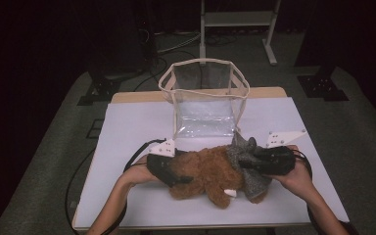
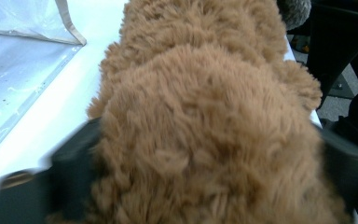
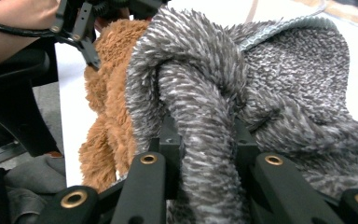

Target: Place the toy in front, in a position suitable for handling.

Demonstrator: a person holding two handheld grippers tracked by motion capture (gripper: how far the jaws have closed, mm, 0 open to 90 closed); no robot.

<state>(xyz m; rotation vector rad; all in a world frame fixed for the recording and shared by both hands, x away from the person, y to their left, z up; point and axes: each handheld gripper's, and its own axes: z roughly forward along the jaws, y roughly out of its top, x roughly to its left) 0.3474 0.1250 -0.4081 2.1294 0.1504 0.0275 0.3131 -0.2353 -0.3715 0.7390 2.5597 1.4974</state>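
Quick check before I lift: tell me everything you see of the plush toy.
The plush toy is shaggy brown fur with a grey knitted garment at its right end. It lies on its side across the white table, in front of the clear bag. The left claw straddles its brown body; the right claw pinches a grey fold.

One plush toy (image 1: 205,174), one clear bag (image 1: 204,98), two grippers.

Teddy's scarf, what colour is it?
The scarf is grey flecked with white, best in the right gripper view.
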